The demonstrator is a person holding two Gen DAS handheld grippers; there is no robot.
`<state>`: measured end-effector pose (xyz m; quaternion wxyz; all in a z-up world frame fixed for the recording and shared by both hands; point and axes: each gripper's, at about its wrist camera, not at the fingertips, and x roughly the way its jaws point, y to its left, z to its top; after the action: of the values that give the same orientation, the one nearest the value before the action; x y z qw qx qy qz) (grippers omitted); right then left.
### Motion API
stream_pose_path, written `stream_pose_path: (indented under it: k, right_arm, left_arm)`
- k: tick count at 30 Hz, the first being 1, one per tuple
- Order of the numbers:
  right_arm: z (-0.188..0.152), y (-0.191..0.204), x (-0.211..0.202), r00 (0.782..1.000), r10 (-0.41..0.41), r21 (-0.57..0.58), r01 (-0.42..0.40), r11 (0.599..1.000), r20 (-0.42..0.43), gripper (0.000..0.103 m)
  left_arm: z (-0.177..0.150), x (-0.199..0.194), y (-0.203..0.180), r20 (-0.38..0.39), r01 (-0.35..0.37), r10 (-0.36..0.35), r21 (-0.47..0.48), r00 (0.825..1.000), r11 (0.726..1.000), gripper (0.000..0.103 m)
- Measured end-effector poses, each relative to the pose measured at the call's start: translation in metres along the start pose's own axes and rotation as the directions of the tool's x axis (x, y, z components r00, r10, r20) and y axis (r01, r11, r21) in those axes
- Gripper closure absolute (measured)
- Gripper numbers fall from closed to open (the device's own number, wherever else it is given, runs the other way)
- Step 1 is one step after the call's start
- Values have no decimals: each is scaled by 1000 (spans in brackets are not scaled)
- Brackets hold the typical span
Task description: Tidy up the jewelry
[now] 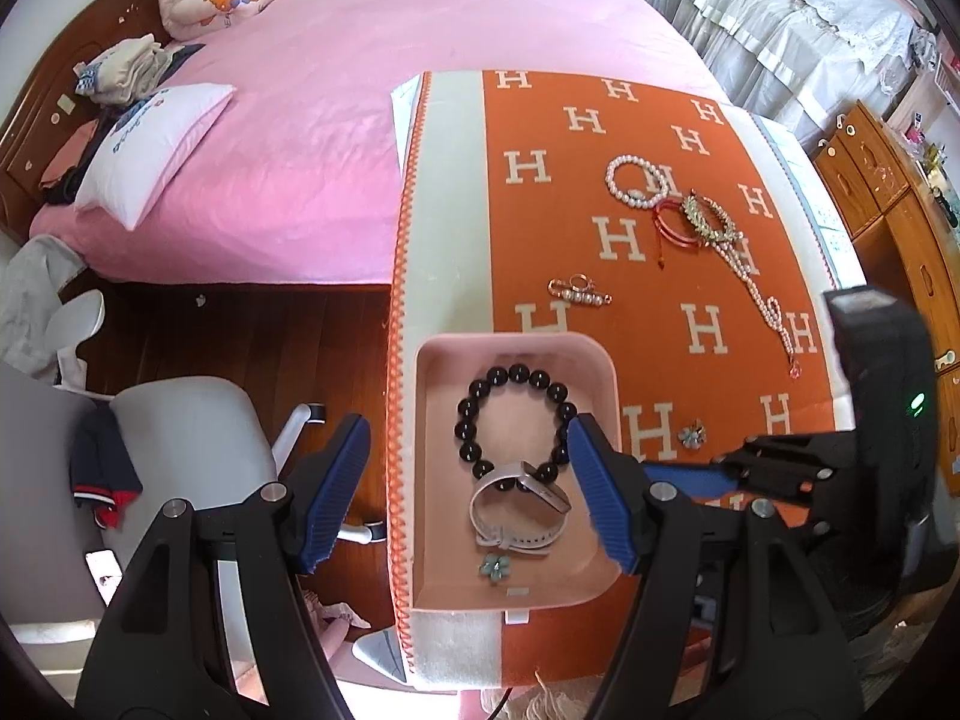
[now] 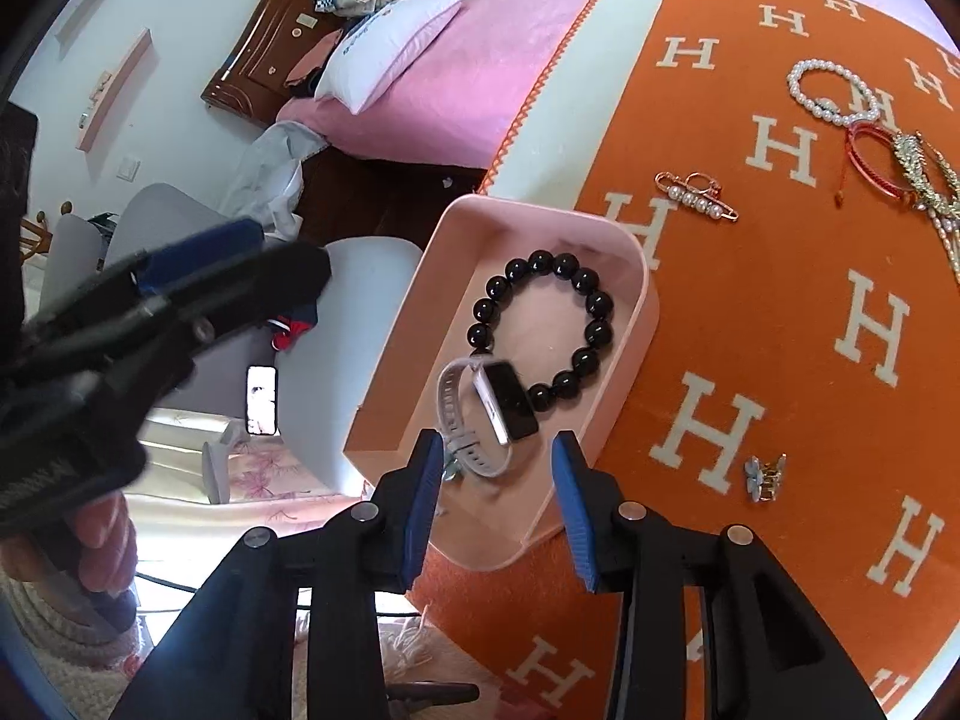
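Resting in one pink tray (image 1: 606, 372): one black bead bracelet (image 1: 513, 420), one watch (image 1: 519, 504).

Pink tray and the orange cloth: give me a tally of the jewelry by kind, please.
Bracelets: 4 (black bead bracelet, pearl bracelet, red cord bracelet, gold leaf bracelet)
Watches: 1 (grey watch)
Flower clips: 2 (one in the pink tray at, one on the cloth)
Pearl pins: 1
Pearl strands: 1
Total: 9

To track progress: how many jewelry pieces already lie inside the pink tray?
3: black bead bracelet at the far end, grey smartwatch overlapping it, small blue flower piece nearest. Others may be hidden.
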<state>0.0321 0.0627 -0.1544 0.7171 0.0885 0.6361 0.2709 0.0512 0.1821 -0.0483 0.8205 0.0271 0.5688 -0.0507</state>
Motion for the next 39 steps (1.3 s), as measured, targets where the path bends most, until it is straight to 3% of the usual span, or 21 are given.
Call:
stream_pose_path:
  k: [13, 24, 32, 39]
  right_arm:
    - [-22, -31, -63, 991, -61, 83, 51, 995, 120, 65]
    - [-49, -75, -113, 970, -137, 235, 88, 968, 203, 65]
    - [-65, -97, -125, 950, -212, 301, 138, 944, 229, 65]
    - [-70, -96, -105, 938, -279, 260, 223, 940, 206, 65]
  left_arm:
    - [1, 4, -35, -20, 58, -57, 79, 998, 995, 37]
    - [13, 7, -75, -27, 110, -107, 183, 994, 977, 37]
    - [17, 17, -100, -49, 140, -132, 249, 990, 958, 37]
    - [16, 37, -110, -72, 184, -171, 252, 983, 950, 37]
